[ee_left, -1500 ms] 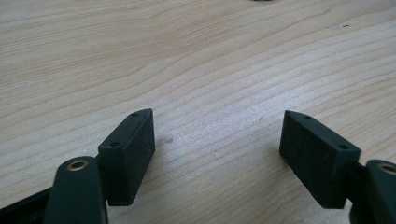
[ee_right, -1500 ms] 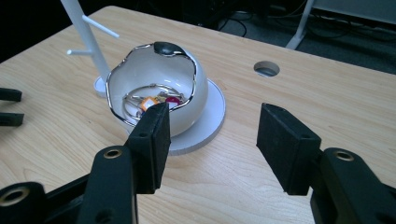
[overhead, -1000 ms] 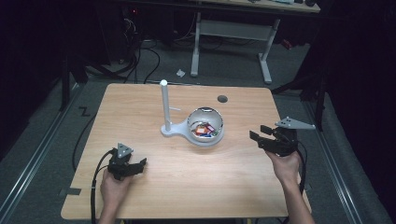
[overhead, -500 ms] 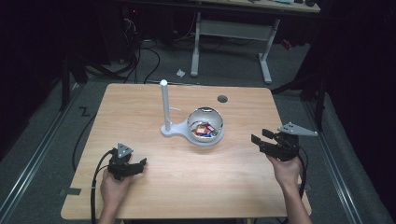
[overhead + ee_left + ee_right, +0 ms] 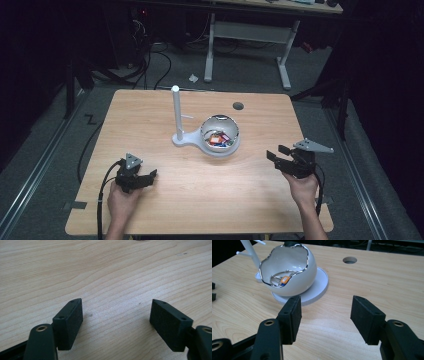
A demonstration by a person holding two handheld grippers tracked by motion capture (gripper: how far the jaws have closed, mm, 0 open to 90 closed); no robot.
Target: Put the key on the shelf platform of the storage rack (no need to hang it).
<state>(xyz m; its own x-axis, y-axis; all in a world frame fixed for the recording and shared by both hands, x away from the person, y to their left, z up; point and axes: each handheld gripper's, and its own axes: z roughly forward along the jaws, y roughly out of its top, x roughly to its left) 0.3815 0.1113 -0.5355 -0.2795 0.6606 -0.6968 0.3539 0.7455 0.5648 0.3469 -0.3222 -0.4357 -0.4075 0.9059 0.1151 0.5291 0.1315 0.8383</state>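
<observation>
The bowl (image 5: 220,136), white with a shiny wavy rim, sits near the middle of the desk (image 5: 150,115) on a flat white stand (image 5: 320,287) that also carries a tall upright post (image 5: 176,112); small coloured bits (image 5: 219,139) lie inside it. The right tongs (image 5: 276,152) stand wide with nothing between the pads and point at the bowl from its right, still well short of it; their jaws have just been opening a little further. The left tongs (image 5: 148,176) rest low near the front left of the desk, also wide and empty, over bare wood. The main risk, as I judge it, is the bowl itself: its round, glossy wall offers the pads little to bite on, so a pinch on the side could slip or push the bowl off its stand. A reach over the uneven rim could catch the edge and tip it, spilling the small pieces. Coming in too low could knock the stand and set the post swaying. The desk is pale wood with a visible grain and a round cable hole (image 5: 238,106) near the far edge. Around it the room is dark, with a grey floor (image 5: 45,150), loose cables (image 5: 150,60) and another table frame (image 5: 245,35) behind.
</observation>
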